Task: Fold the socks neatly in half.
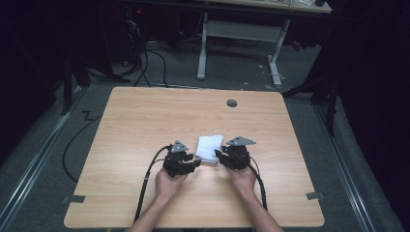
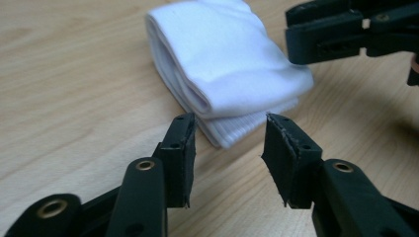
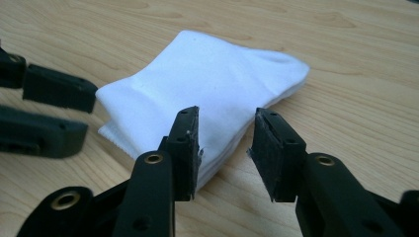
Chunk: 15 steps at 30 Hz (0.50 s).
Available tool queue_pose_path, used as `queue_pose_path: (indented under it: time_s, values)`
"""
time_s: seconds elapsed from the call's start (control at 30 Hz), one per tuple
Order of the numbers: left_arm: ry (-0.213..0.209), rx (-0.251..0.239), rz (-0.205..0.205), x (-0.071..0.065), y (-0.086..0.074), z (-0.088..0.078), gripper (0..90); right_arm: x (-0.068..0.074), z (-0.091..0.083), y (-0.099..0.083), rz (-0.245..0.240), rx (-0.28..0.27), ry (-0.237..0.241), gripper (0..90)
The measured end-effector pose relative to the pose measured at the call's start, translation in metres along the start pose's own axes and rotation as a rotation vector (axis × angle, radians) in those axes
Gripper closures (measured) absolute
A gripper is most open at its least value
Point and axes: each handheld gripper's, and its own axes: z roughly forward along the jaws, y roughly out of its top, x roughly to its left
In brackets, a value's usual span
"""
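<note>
A folded sock (image 1: 210, 147) is flanked mid-frame by the left gripper (image 1: 196, 163) and right gripper (image 1: 218, 154); both are spread, nothing pinched, seemingly poised to grasp it.

One folded white sock (image 1: 209, 147), two tongs, one wooden table (image 1: 145, 121)

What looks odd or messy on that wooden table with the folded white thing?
Nothing much stands out. The folded white cotton socks lie in a neat stack on the light wooden table, one ribbed cuff peeking out underneath. The left claw and right claw are open beside it, neither gripping.
</note>
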Motion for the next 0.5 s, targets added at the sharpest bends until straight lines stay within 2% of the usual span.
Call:
queue_pose_path:
  time_s: [0.17,0.5]
  values:
    - [0.034,-0.030,0.003,0.004,0.001,-0.012,52.3,-0.007,-0.010,-0.002,0.011,-0.017,-0.006,58.9]
    - [0.060,-0.071,0.025,0.005,0.002,-0.028,47.4,-0.015,-0.025,-0.003,0.022,-0.042,-0.008,54.4]
